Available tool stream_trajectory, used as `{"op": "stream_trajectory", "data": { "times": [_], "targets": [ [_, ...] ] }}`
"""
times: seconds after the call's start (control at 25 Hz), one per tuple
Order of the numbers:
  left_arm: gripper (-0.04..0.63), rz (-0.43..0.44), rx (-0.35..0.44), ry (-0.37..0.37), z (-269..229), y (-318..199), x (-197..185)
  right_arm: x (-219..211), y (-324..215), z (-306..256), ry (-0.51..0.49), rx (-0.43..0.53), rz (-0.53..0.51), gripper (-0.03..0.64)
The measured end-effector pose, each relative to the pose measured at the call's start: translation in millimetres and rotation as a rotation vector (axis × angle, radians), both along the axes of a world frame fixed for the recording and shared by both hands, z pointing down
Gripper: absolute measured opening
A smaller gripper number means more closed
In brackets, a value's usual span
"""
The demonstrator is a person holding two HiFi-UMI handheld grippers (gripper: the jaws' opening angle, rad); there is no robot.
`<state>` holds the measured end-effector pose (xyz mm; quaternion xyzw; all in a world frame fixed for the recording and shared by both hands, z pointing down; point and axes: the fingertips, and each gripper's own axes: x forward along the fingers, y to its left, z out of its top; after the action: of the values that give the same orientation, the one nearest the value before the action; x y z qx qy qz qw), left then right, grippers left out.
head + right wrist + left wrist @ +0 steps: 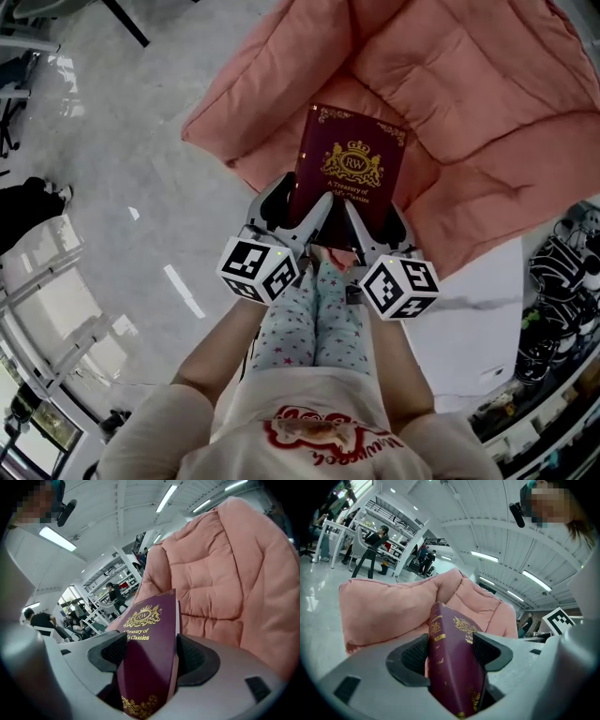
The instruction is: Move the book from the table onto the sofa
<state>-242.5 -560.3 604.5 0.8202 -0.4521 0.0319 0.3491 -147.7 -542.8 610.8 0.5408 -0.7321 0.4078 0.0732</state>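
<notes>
Over the sofa, one book is held at its near edge by two grippers. The left gripper and right gripper each have their jaws clamped on it. Only the left gripper view shows its spine; only the head view shows both grippers together.

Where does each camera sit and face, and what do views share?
Head view: head-mounted, facing steeply down at the maroon book and pink sofa; left gripper, right gripper, legs and shirt show.
Left gripper view: on that gripper, facing along its fingers at the book's spine; person's head upper right.
Right gripper view: likewise, facing the book's front cover; head upper left.
Shared: book and sofa.
</notes>
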Motion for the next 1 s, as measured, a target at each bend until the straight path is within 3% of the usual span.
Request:
{"op": "stream_trajectory", "data": {
  "times": [0.36, 0.76, 0.88, 1.0],
  "targets": [
    [0.287, -0.007, -0.040, -0.018, 54.1, -4.6, 2.0, 3.1, -3.2, 53.6, 0.021, -0.049, 0.036, 0.321],
    [0.287, 0.034, -0.069, -0.096, 109.6, -7.9, 8.9, 8.3, -2.5, 112.3, 0.034, -0.141, 0.072, 0.321],
    [0.287, 0.055, -0.076, -0.144, 123.5, -9.4, 9.4, 8.3, -2.6, 125.7, 0.061, -0.165, 0.076, 0.319],
    [0.287, 0.097, -0.074, -0.238, 138.8, -6.3, 13.1, 9.7, -1.0, 139.7, 0.123, -0.187, 0.055, 0.319]
  ]
}}
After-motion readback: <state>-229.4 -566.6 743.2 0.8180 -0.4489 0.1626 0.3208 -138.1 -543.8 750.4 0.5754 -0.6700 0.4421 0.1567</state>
